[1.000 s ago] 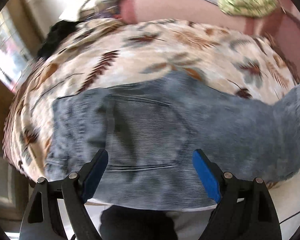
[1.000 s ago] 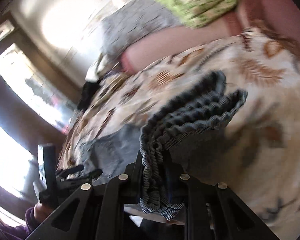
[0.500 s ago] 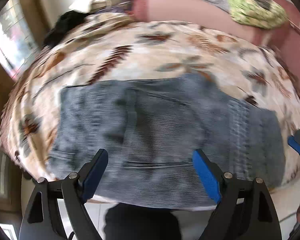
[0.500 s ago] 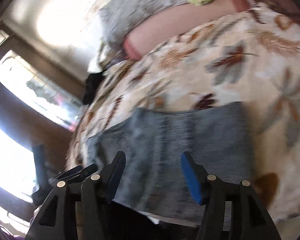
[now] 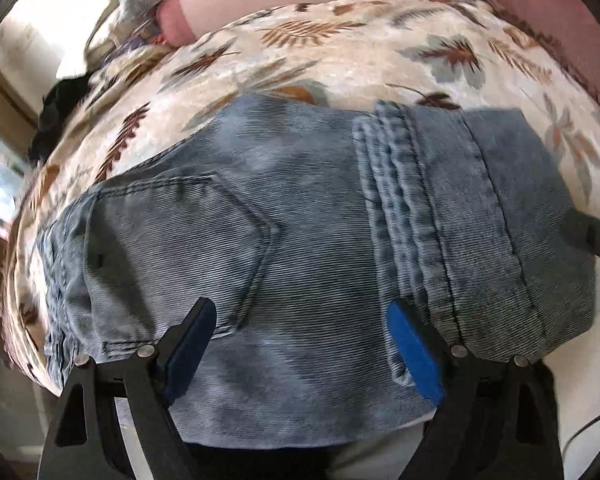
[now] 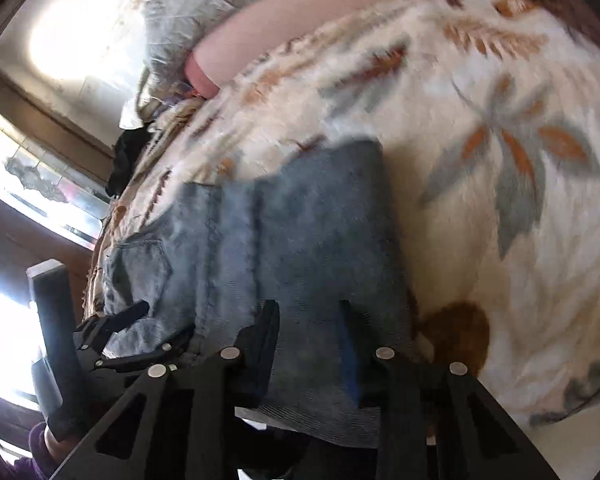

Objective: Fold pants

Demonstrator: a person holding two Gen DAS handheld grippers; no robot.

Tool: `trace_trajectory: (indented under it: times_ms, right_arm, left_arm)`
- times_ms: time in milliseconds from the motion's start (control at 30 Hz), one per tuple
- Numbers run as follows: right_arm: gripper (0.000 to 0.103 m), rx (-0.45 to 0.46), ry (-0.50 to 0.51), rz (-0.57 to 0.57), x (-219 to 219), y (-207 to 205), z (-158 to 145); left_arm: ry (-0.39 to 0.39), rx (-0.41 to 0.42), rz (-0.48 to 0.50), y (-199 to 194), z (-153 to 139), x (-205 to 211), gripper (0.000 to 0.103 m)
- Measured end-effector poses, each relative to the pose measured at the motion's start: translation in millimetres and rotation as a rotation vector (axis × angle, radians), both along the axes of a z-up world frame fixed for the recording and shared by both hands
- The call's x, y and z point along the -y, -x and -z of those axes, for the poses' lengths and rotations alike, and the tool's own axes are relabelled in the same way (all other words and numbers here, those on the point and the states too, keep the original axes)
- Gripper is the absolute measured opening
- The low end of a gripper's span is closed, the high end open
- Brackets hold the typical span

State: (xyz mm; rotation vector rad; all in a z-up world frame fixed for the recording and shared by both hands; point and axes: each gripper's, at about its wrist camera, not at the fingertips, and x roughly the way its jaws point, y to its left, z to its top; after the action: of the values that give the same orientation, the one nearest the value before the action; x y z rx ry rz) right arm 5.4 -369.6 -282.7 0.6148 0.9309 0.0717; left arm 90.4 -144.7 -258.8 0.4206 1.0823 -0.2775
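Pants (image 5: 308,248): folded, flat on the leaf-print bed (image 5: 340,56); a second ago one bunched end hung clamped in the right tongs (image 6: 308,344), now released. Right tongs: closing, over the fold's near edge, no grip visible. Left tongs (image 5: 300,344): wide apart over the pants. Left view alone shows pocket and hem seams; right view alone shows a window (image 6: 40,184).

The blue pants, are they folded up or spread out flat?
Folded. The pants lie on the leafy bedcover as a short block, with one layer's stitched hem resting across the top beside the back pocket.
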Motion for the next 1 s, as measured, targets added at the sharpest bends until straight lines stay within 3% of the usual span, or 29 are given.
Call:
trace_trajectory:
  times_ms: [133,233,267,333,367,433,533,633,733,767,900,1000]
  right_arm:
    - [0.032,0.059,0.046,-0.033,-22,-17,-19]
    - [0.032,0.006,0.102,-0.128,-59,-37,-3]
    - [0.033,-0.064,0.168,-0.17,-77,-47,13]
    - [0.034,-0.012,0.288,-0.162,-94,-43,6]
    - [0.034,-0.002,0.3,-0.18,-103,-41,0]
    - [0.034,0.051,0.23,-0.216,-111,-33,-12]
    - [0.034,0.15,0.197,-0.252,-130,-15,-26]
    - [0.039,0.221,0.149,-0.257,-146,0,-23]
    - [0.039,0.21,0.135,-0.252,-153,11,-11]
    - [0.039,0.214,0.167,-0.26,-157,16,-8]
    - [0.039,0.234,0.202,-0.276,-161,27,-6]
    - [0.039,0.255,0.221,-0.284,-159,34,-5]
  left_arm:
    - [0.056,0.052,-0.076,-3,-27,-43,0.088]
    - [0.094,0.089,-0.19,-4,-46,-107,0.088]
    - [0.098,0.096,-0.233,-4,-49,-131,0.088]
    - [0.097,0.112,-0.314,-4,-52,-172,0.088]
    - [0.095,0.125,-0.385,-3,-54,-208,0.088]
    - [0.101,0.13,-0.488,-2,-56,-259,0.088]
    - [0.127,0.12,-0.596,5,-53,-316,0.088]
    - [0.238,0.08,-0.667,19,-48,-353,0.088]
    - [0.442,0.001,-0.695,27,-40,-374,0.088]
    - [0.516,-0.038,-0.696,27,-36,-375,0.088]
    - [0.691,-0.145,-0.688,20,-25,-355,0.088]
    - [0.758,-0.208,-0.688,10,-20,-340,0.088]
